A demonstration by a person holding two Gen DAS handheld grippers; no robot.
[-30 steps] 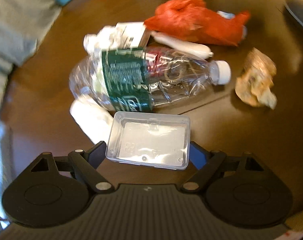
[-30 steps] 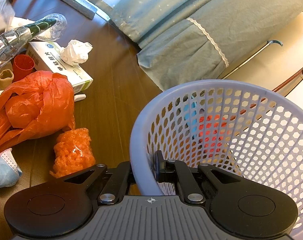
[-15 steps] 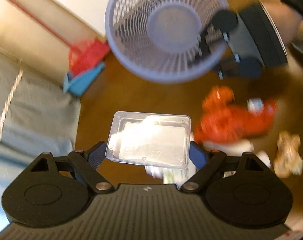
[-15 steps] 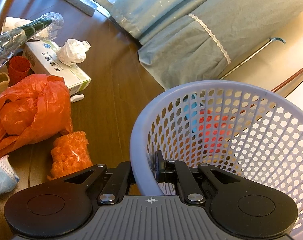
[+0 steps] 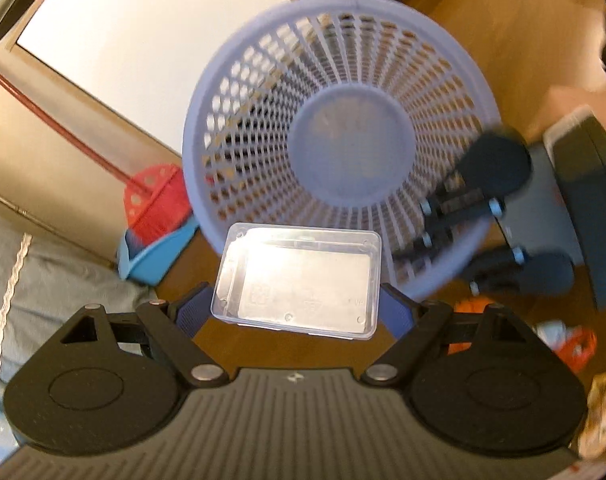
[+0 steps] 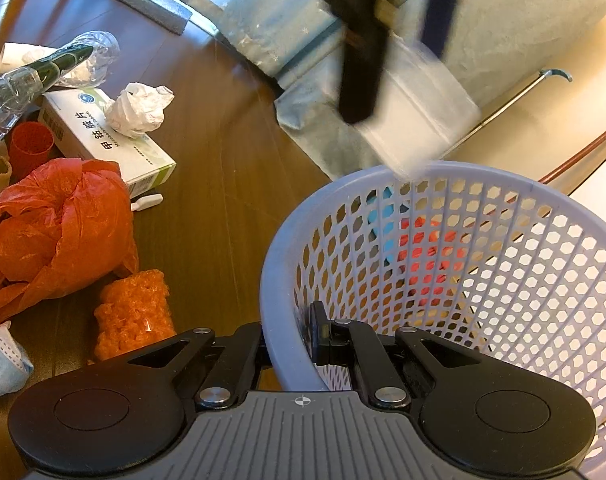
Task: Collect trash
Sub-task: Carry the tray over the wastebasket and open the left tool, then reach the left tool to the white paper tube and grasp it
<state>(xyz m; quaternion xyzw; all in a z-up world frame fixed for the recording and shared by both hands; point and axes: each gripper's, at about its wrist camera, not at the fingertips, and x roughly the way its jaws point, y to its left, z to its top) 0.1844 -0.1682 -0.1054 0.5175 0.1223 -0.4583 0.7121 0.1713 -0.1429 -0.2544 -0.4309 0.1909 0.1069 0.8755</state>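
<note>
A clear plastic box [image 5: 299, 284] sits crosswise between the blue pads of my left gripper [image 5: 297, 306], which is shut on it. The box hangs just in front of the near rim of a lilac mesh basket [image 5: 223, 92], whose inside faces this camera. In the right wrist view my right gripper [image 6: 299, 340] is shut on the basket's rim [image 6: 281, 248]. There the left gripper [image 6: 399, 80] and the blurred box [image 6: 419, 128] hover over the basket's far rim. An orange bag [image 6: 55, 240], a crushed bottle [image 6: 35, 76] and a medicine carton [image 6: 115, 140] lie on the brown table.
More trash on the table: a crumpled tissue [image 6: 139, 108], orange bubble wrap [image 6: 133, 312], a red cup [image 6: 31, 148], a face mask [image 6: 1, 360]. Blue-grey bedding [image 6: 503, 40] lies beyond the table. A red broom in a blue dustpan [image 5: 155, 216] stands on the floor.
My left gripper has lifted the clear box away from the trash pile and swung it up to the basket, which now fills its view. The right gripper has kept still on the rim.
</note>
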